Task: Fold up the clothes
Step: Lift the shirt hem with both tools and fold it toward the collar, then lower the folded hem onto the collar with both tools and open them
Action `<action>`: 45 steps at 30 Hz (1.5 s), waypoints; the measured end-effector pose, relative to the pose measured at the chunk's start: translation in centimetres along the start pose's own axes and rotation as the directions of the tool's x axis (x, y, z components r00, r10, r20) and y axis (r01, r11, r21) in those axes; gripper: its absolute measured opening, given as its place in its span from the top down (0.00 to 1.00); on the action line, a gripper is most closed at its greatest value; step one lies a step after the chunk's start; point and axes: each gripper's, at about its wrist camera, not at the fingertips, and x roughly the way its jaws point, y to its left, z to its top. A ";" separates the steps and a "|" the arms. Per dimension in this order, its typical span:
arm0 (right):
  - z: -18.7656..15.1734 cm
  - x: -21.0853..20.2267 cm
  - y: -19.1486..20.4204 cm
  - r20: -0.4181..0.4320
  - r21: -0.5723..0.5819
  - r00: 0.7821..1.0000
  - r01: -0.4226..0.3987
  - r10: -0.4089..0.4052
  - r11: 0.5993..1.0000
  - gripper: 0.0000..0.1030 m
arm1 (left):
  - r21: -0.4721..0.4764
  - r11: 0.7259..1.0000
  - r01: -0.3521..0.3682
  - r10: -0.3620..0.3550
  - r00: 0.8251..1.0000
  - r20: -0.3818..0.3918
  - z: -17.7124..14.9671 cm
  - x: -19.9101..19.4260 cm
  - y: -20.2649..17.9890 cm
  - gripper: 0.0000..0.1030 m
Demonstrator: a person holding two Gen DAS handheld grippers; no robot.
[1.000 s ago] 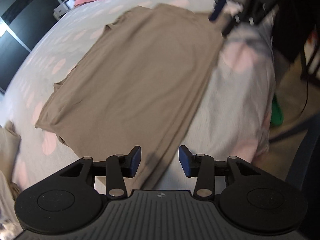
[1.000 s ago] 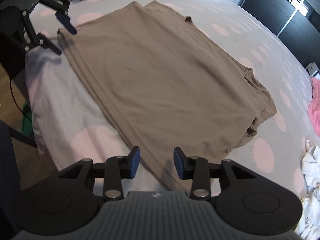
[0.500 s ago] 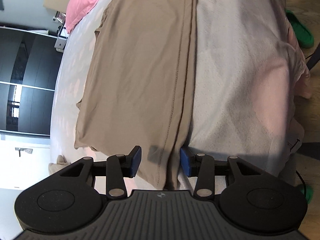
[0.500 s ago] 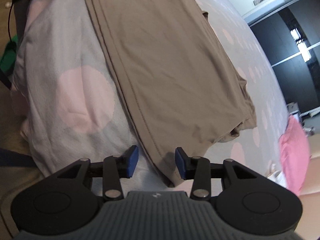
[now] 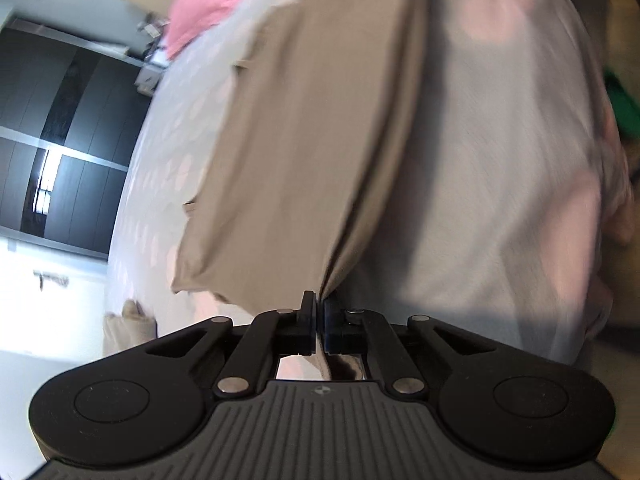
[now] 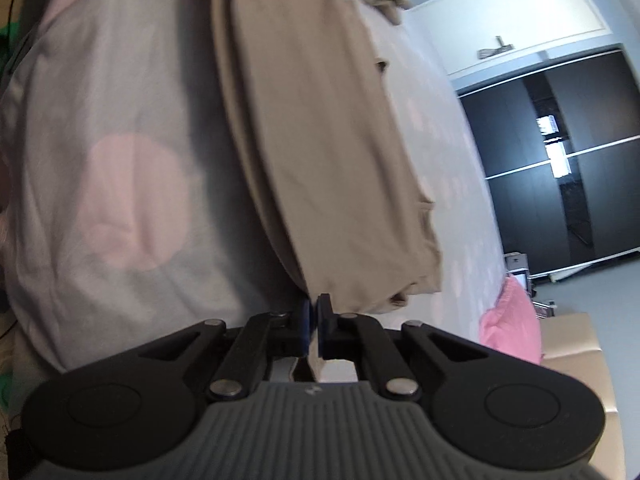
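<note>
Tan fabric of a shirt lies spread across a pale grey bedspread printed with large pink dots, its hemmed edge running along the side nearest the edge of the bed. The left gripper has its two blue-padded fingers pressed together on one corner of that hem, and the cloth rises in a taut fold from the pinch. In the right wrist view the right gripper is likewise closed, clamping the opposite corner of the same shirt, whose hem lifts slightly from the bedspread. A pink pillow sits at the far end of the bed in the left view, and appears again beside a cardboard box in the right view. Dark wardrobe doors stand beyond the bed. Both views are motion-blurred.
</note>
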 end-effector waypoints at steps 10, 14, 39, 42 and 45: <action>0.6 -7.0 -6.1 0.093 0.162 0.985 0.130 -0.146 0.978 0.96 | -0.343 0.938 -0.057 0.121 0.978 0.167 1.0 -7.1 8.2 0.99; 0.5 -10.2 -8.2 0.120 0.207 0.975 0.157 -0.185 0.966 0.96 | -0.384 0.923 -0.023 0.118 0.967 0.227 0.6 -10.3 10.1 0.99; 0.8 -13.8 -10.2 0.146 0.188 0.988 0.030 -0.058 0.982 0.96 | -0.336 0.938 0.085 -0.024 0.983 0.180 -0.1 -11.4 11.2 0.98; 1.4 -11.1 -11.5 0.117 0.180 0.989 0.069 -0.091 0.981 0.96 | -0.346 0.935 0.082 -0.028 0.987 0.157 0.8 -9.4 13.0 0.98; 2.3 -8.1 -12.9 0.100 0.168 0.989 0.094 -0.112 0.981 0.96 | -0.339 0.940 0.047 -0.006 0.993 0.121 2.0 -7.1 14.9 0.98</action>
